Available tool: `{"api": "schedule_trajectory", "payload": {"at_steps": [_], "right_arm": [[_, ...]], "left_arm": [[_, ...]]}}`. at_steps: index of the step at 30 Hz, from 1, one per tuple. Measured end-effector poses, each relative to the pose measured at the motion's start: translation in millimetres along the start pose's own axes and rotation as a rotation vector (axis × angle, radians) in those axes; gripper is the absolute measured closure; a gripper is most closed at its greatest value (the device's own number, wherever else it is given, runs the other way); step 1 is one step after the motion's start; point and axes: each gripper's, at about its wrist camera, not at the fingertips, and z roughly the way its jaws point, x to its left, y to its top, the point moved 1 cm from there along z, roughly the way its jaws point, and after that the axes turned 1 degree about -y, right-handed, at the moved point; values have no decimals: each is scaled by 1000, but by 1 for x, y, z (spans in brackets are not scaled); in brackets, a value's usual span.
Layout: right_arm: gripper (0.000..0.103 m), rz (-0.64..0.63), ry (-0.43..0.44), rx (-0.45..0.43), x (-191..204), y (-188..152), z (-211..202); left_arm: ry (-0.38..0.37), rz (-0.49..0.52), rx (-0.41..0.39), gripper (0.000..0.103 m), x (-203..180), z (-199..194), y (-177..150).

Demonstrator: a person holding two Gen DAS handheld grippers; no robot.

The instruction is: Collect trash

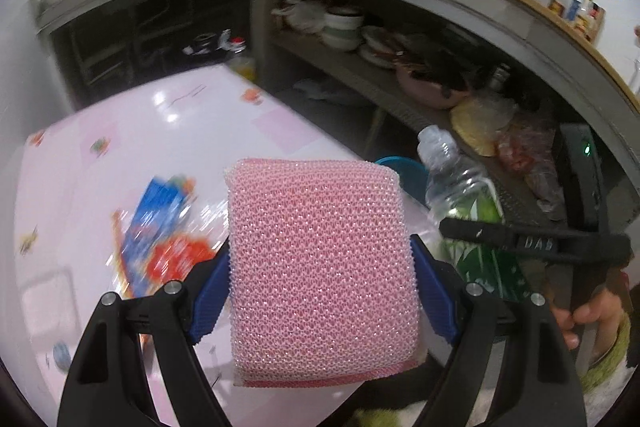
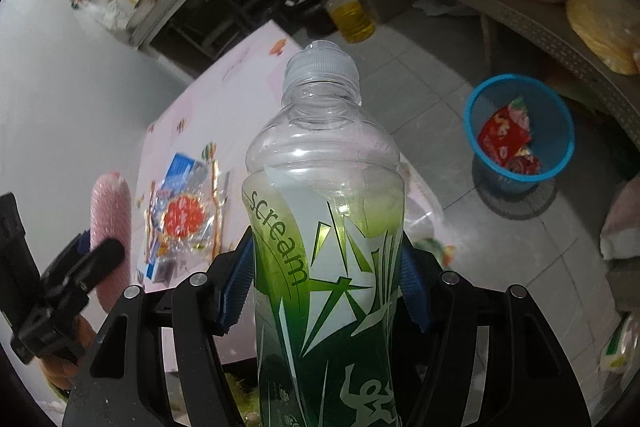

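We've got a pink mesh sponge (image 1: 322, 267), frame centre, pinched btwn the blue pads of our left gripper (image 1: 322, 291). Right gripper (image 2: 326, 287) clamps a clear, green-labelled bottle (image 2: 324, 227), cap toward frame top. Both tilt downward; blue bin (image 2: 520, 135) w/ red wrappers sits mid-right.

A pink table (image 2: 240, 75) carries a crinkled snack wrapper (image 2: 184, 215) near its front edge. On the grey tiled floor (image 2: 420, 99) to the right stand a blue bin (image 2: 560, 155) and, farther off, an oil bottle (image 2: 352, 15).
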Motion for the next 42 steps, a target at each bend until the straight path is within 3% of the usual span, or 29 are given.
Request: {"api": "schedule_trajectory", "payload": {"at_steps": [9,14,20,28,33,36,40,42], "right_arm": [[42,178,-43,-77,-71,13,-24],[42,339,-102,-119,-132,19,-35],[42,483,-107,-104,-185,22,-17],[42,616,-72,-22,-244,43,48],[41,670,-77,3,-281,69,90],[35,716,-52,-5,-306,86,115],[34,743,-64,-7,-331,101,148],[34,736,-116,1,-333,101,154]], "left_arm": [[-173,107,84,23,-59,63,69],[-261,134,201,23,-97,130,112],[-269,130,359,23,-133,227,139],[-251,73,550,23,-167,349,141],[-239,44,592,22,-182,401,148],[-224,19,562,16,-188,422,160],[-238,-7,524,15,-184,422,169],[-248,-5,510,15,-179,412,170]]}}
